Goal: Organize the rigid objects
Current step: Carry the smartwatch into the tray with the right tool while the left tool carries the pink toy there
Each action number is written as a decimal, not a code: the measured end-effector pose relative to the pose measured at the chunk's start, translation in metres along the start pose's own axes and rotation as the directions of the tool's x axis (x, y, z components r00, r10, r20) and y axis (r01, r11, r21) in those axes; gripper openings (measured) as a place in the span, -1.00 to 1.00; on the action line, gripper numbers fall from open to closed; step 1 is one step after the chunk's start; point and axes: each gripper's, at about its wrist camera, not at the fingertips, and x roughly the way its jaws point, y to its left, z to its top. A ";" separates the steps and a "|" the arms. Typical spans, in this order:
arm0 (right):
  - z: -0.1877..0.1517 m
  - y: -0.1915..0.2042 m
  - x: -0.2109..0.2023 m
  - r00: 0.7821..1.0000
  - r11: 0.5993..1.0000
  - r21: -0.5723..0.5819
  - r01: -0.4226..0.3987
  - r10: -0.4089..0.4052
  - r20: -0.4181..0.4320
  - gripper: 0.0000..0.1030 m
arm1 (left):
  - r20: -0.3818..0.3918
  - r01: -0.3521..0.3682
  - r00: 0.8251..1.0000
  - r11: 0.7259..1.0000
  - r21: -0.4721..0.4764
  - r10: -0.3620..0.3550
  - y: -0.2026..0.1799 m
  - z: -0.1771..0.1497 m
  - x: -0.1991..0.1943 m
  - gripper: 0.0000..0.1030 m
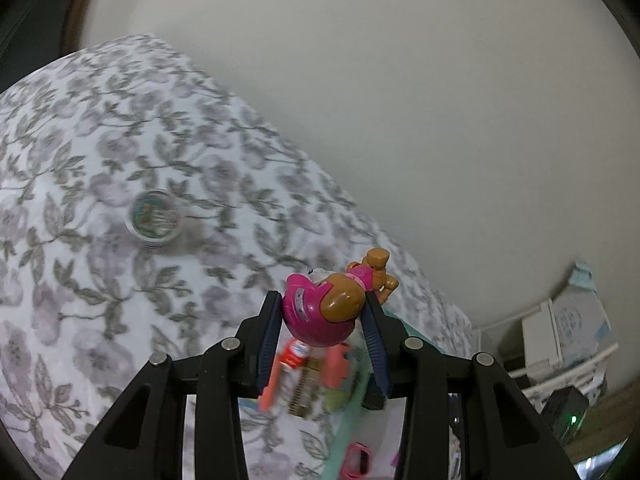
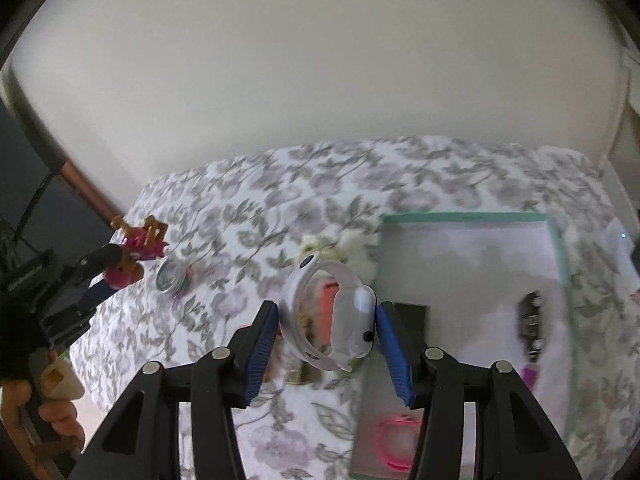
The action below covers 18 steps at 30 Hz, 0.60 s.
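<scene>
Left gripper point(image 1: 324, 312) jaws clamped on pink-and-tan plastic dog figure point(image 1: 328, 308), right gripper point(image 2: 328, 322) on white plastic smartwatch point(image 2: 336, 320), both above floral bed point(image 2: 240, 220). Lower into green-rimmed tray point(image 2: 560, 248) before releasing.
</scene>
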 end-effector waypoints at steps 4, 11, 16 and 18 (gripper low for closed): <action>0.006 -0.019 -0.020 0.998 0.998 0.005 0.057 -0.057 0.036 0.04 | -0.031 0.013 0.999 0.997 0.074 -0.011 -0.030 -0.013 0.008 -0.19; 0.009 -0.064 -0.044 0.984 0.986 0.058 0.158 -0.162 0.070 0.04 | -0.145 0.071 0.988 0.981 0.178 -0.045 -0.080 -0.052 0.037 -0.19; 0.008 -0.095 -0.053 0.970 0.969 0.101 0.225 -0.232 0.069 0.04 | -0.222 0.085 0.975 0.962 0.261 -0.026 -0.110 -0.086 0.061 -0.19; 0.007 -0.105 -0.052 0.962 0.960 0.095 0.265 -0.270 0.049 0.04 | -0.253 0.082 0.967 0.952 0.294 -0.006 -0.120 -0.101 0.074 -0.19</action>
